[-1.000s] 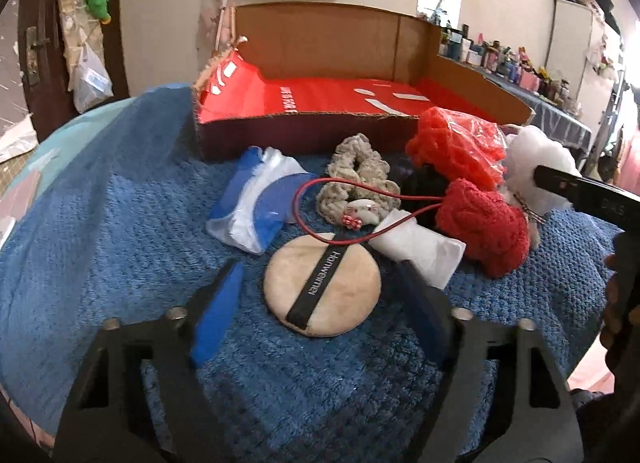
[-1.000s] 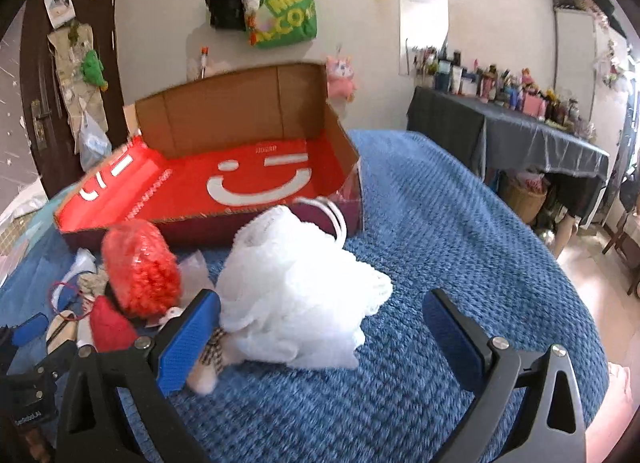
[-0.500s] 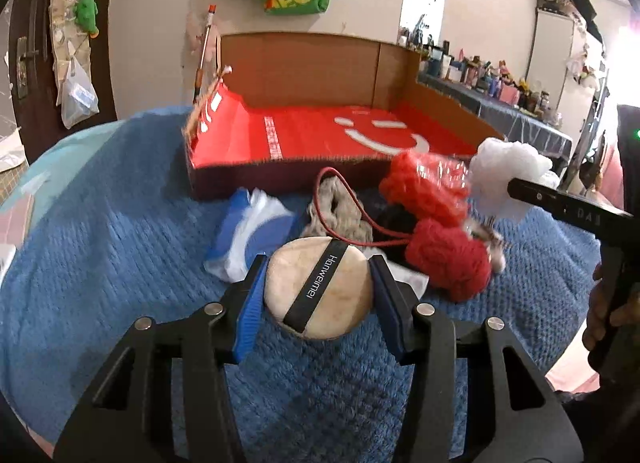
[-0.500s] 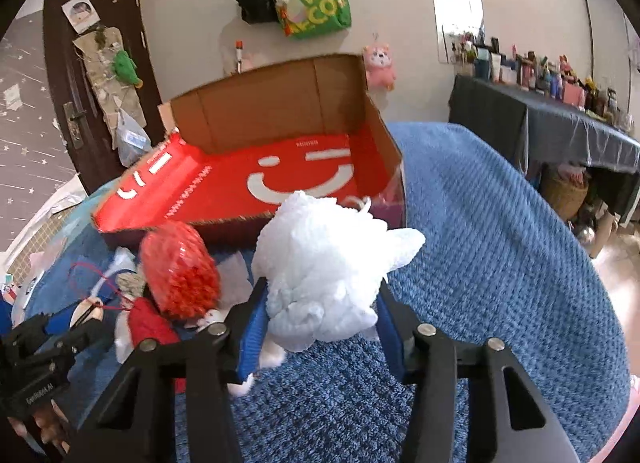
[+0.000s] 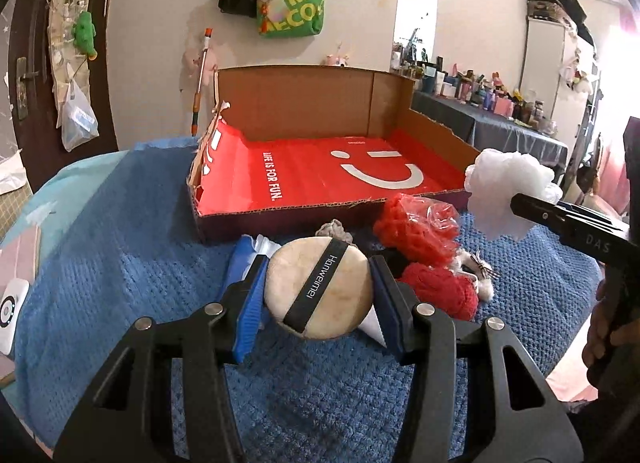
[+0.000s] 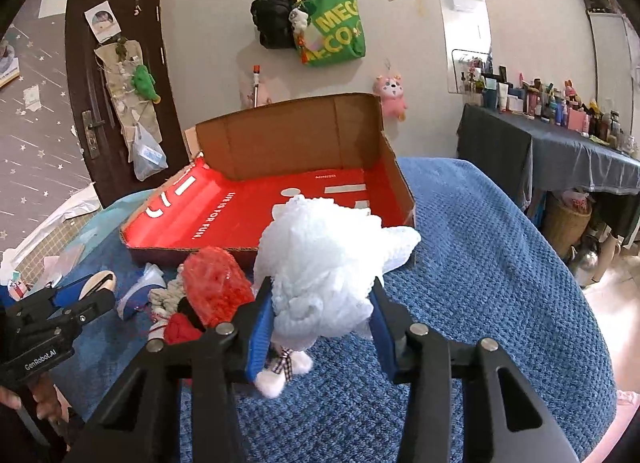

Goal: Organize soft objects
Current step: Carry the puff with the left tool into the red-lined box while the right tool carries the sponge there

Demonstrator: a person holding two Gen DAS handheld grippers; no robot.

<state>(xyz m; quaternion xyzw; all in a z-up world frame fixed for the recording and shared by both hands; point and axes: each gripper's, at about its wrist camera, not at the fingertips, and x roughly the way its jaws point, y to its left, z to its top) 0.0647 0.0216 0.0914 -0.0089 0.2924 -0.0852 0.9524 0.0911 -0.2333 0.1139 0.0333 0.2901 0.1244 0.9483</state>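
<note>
My left gripper [image 5: 318, 297] is shut on a round beige powder puff [image 5: 340, 303] with a black band, held above the blue blanket. My right gripper [image 6: 320, 323] is shut on a white mesh bath pouf [image 6: 320, 263], lifted in front of the open cardboard box with a red smiley floor [image 5: 320, 179]; the box also shows in the right wrist view [image 6: 256, 215]. The pouf shows at the right of the left wrist view [image 5: 504, 191]. On the blanket lie red knitted pieces [image 5: 416, 231], a grey scrunchie [image 5: 334, 229] and a blue-white packet [image 5: 246, 253].
The blue knitted blanket [image 5: 120, 243] covers the bed. A small white plush with a checked bow [image 6: 280, 373] lies under the pouf. A dark-clothed table [image 6: 560, 151] with bottles stands at the right. A door [image 6: 116, 103] is at the left.
Both grippers closed from wide open, the left on the powder puff and the right on the white pouf. Both lifted their objects off the blanket and rose toward the box.
</note>
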